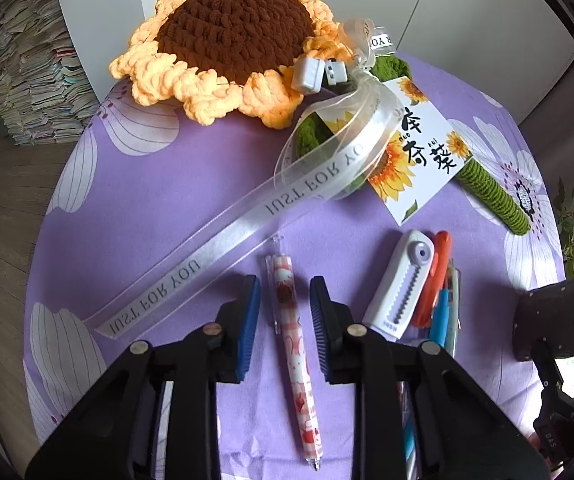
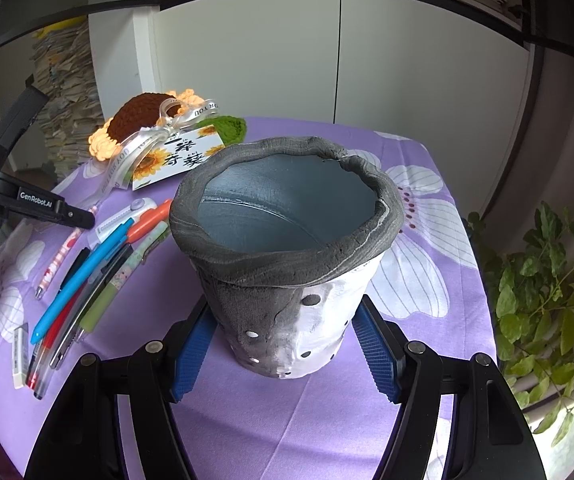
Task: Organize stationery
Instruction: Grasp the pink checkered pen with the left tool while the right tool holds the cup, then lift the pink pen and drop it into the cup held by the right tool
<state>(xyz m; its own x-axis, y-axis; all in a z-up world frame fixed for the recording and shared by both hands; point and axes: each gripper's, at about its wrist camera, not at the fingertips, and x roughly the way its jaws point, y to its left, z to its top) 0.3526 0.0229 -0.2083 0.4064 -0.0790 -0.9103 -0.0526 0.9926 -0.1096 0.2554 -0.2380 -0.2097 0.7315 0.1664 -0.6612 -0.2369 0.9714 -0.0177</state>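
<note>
Honestly you're right at the start here. The pot (image 2: 287, 248) looks empty as far as I can see down into it, so nothing's been sorted yet.

Your left gripper (image 1: 285, 312) has its jaws apart, straddling the pink pen (image 1: 293, 344) that lies flat on the cloth (image 1: 147, 200). The pads sit either side of the barrel with gaps showing, so it's not gripped yet. Looks to me like that pen is your first pick.

Your right gripper (image 2: 287, 344) is around the lower part of the pot, one pad on each side. The pads look right against the wall, but I can't tell if they're actually squeezing or just resting there. The pot stands upright on the cloth, so my guess is you're just steadying it.

Everything else is waiting in the pile just left of the pot: a blue pen (image 2: 83, 276), an orange marker (image 2: 151, 220), a green pen (image 2: 99, 312), a red pen (image 2: 53, 340), the white cutter (image 1: 401, 280) and an eraser (image 2: 20, 354) off at the near end. All loose and overlapping, none in the pot.

The crochet sunflower (image 1: 223, 40) with its ribbon (image 1: 191, 264) and card (image 1: 411, 152) sits at the back. The ribbon tail runs close to the pink pen, so I'd watch you don't snag it on the lift.
</note>
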